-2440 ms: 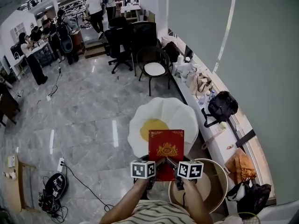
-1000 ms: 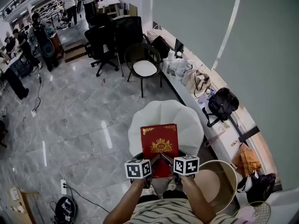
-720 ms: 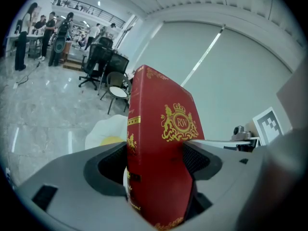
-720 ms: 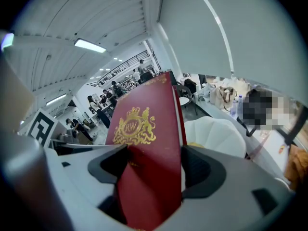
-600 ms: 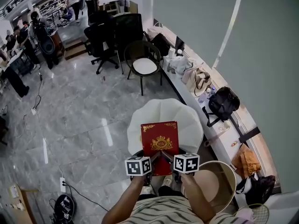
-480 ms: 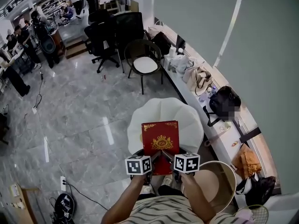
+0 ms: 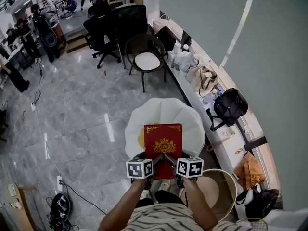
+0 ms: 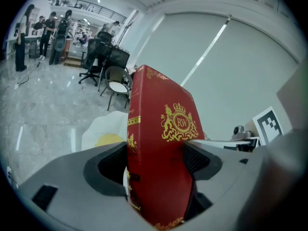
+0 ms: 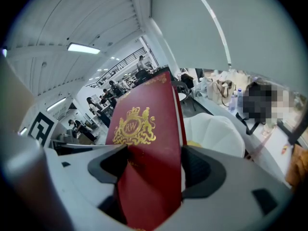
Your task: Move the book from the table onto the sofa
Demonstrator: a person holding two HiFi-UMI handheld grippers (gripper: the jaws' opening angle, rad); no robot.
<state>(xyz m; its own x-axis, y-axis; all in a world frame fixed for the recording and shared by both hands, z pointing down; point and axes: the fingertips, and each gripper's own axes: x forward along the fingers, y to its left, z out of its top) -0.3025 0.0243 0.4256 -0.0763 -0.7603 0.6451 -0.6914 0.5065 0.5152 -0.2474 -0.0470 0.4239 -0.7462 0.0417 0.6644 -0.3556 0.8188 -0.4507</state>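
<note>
2 grips on red book [image 7: 162, 138], left claw [image 8: 156, 155] clamped, right claw [image 9: 154, 160] clamped, white sofa [image 7: 192, 124] beyond

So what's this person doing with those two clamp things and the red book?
A person holds a red book with two hand-held grippers. The left gripper and the right gripper are each clamped on the book's near edge, one on either side, so it is up in the air. The book hangs above a white sofa with a yellow cushion and has not yet been set down on it.
</note>
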